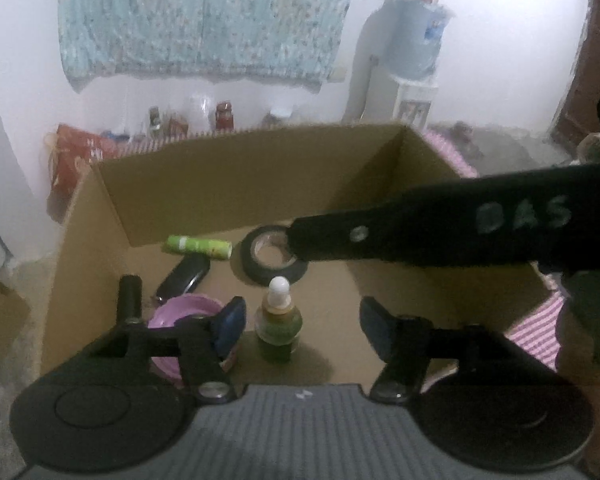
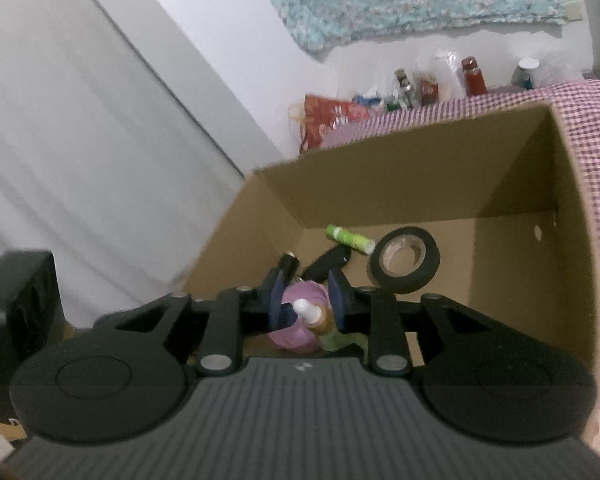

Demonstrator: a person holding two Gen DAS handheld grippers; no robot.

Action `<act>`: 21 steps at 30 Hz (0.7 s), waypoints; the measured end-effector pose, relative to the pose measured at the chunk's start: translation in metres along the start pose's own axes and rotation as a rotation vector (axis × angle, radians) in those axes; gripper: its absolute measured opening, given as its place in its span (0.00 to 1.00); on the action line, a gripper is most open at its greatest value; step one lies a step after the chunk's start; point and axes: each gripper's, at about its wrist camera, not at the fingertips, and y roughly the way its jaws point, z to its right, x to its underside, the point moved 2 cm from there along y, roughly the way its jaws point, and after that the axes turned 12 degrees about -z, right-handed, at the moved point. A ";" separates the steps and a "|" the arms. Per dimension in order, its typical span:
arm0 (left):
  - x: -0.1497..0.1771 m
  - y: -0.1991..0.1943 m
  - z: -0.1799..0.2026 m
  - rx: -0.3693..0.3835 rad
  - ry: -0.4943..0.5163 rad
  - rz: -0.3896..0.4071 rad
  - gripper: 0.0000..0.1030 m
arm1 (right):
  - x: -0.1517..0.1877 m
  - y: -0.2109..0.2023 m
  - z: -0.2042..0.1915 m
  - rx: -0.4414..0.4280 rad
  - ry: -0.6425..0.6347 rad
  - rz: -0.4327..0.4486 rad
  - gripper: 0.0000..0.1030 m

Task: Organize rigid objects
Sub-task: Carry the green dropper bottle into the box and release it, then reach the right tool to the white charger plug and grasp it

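Observation:
A small dropper bottle (image 1: 278, 320) with a white cap and green label stands upright on the floor of an open cardboard box (image 1: 240, 184). My left gripper (image 1: 302, 324) is open, its blue pads wide apart on either side of the bottle and clear of it. My right gripper (image 2: 308, 296) hangs above the box with a narrow gap between its pads and nothing gripped; the bottle (image 2: 314, 316) shows through the gap, lower down. One of its black fingers (image 1: 380, 232) reaches in from the right over a black tape roll (image 1: 260, 272).
Also in the box lie a green tube (image 1: 198, 246), a black oblong item (image 1: 184, 278), a pink lid (image 1: 180, 314) and a black cylinder (image 1: 130, 292). A pink checked cloth (image 2: 580, 140) covers the surface around the box. Jars (image 1: 224, 116) and a water dispenser (image 1: 412, 60) stand by the wall.

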 end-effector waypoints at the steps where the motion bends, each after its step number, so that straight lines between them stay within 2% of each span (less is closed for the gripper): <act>1: 0.002 -0.008 0.000 0.010 -0.002 0.018 0.70 | 0.004 -0.009 -0.002 -0.010 0.009 0.022 0.26; 6: 0.019 -0.048 0.005 0.044 0.019 0.101 0.74 | 0.035 -0.061 -0.013 -0.025 0.040 0.135 0.30; 12: 0.051 -0.087 0.017 0.072 0.103 0.170 0.80 | 0.078 -0.109 -0.018 -0.022 0.100 0.226 0.32; 16: 0.078 -0.095 0.028 0.082 0.171 0.168 0.83 | 0.108 -0.121 -0.013 -0.041 0.156 0.237 0.33; 21: 0.105 -0.079 0.045 0.108 0.229 0.119 0.84 | 0.139 -0.097 -0.002 -0.069 0.243 0.181 0.34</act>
